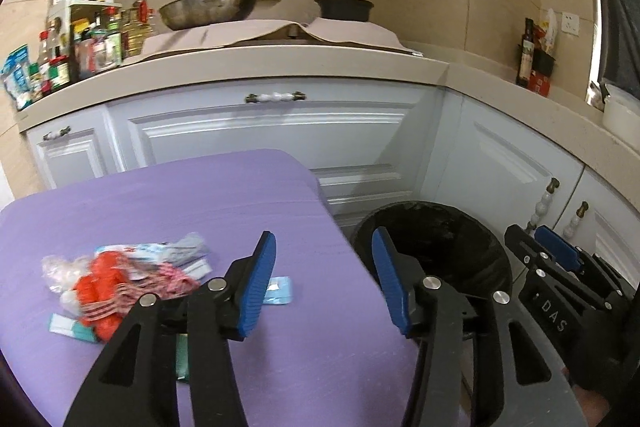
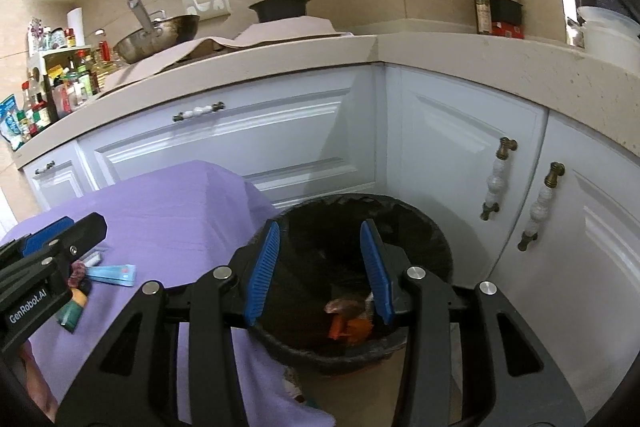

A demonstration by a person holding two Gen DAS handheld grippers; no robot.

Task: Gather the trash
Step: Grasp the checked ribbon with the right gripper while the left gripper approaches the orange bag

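Note:
On the purple-covered table (image 1: 180, 195) lies a pile of wrappers (image 1: 116, 287) in red, orange and clear plastic, with a small blue packet (image 1: 278, 291) beside it. My left gripper (image 1: 323, 239) hangs open over the table's right edge with nothing between its blue pads. To its right on the floor stands the black-lined bin (image 1: 432, 251). My right gripper (image 2: 321, 227) is open above the bin (image 2: 420, 227), its pads bare. An orange wrapper (image 2: 350, 325) lies inside the bin. In the right wrist view the left gripper (image 2: 68, 227) reaches over a blue packet (image 2: 114, 273).
White cabinet doors (image 2: 460, 147) with porcelain handles wrap the corner behind the bin. The beige counter (image 1: 280, 67) holds a wok (image 1: 208, 11), a black pot (image 1: 344, 7), bottles and jars (image 1: 80, 43). A scrap (image 2: 296, 391) lies on the floor under the cloth's edge.

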